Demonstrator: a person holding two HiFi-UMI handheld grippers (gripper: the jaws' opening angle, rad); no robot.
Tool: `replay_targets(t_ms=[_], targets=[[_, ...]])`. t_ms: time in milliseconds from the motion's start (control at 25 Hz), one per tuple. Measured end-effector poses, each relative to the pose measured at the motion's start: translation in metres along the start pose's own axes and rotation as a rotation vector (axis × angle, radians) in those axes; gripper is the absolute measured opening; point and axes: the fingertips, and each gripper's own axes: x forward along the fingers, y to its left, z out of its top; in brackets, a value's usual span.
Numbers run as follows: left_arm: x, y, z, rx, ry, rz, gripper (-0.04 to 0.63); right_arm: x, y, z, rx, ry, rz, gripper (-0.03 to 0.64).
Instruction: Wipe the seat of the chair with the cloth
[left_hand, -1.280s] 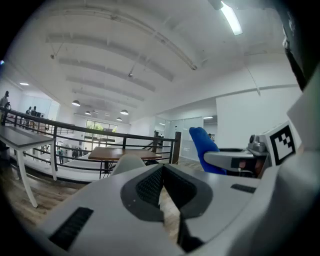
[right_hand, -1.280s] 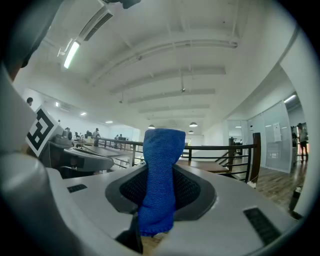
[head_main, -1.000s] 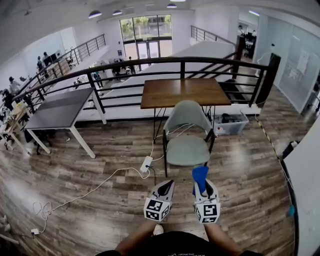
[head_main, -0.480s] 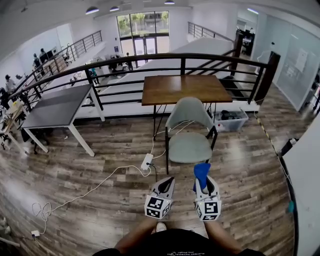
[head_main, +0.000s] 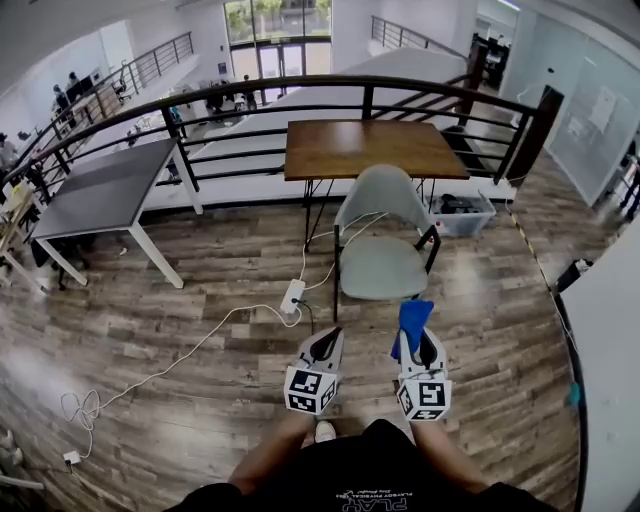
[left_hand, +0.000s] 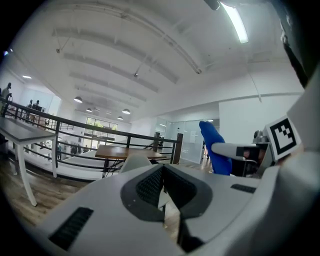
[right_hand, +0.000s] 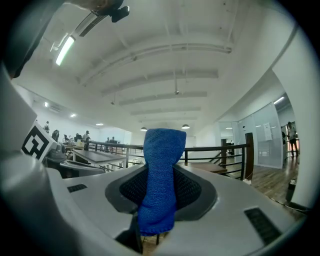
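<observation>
Head view is showing you holding both grippers low at centre frame, near the chair (head_main: 378, 268), whose seat is sitting just above them. Your right gripper (head_main: 418, 347) is clamping the blue cloth (head_main: 412, 322), which is poking out beyond its jaws. Your left gripper (head_main: 327, 347) is carrying nothing, jaws pressed together. A power strip (head_main: 292, 297) and white cable (head_main: 200, 365) are lying on the floor left of the chair. A wooden table (head_main: 372, 148) is standing behind it.
</observation>
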Motion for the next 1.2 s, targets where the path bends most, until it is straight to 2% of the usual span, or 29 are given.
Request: replay_targets(t_ms=[280,360,480,1000,1200], targets=[[0.016,0.006,0.007,0.041,0.010,0.001,0.002,0.019,-0.004,-0.006,-0.001,0.026,-0.001,0.130],[0.029,0.008,0.007,0.019,0.013,0.007,0.002,0.026,-0.011,-0.009,-0.002,0.033,0.005,0.130],[0.054,0.007,0.013,-0.022,0.012,0.000,0.002,0.038,-0.030,-0.015,0.008,0.044,0.010,0.130],[0.186,-0.013,0.023,0.080,0.066,0.053,0.002,0.118,-0.123,-0.028,0.041,0.044,0.112,0.130],[0.229,-0.020,0.031,0.048,0.056,0.076,0.002,0.146,-0.156,-0.031,0.043,0.042,0.153,0.130]])
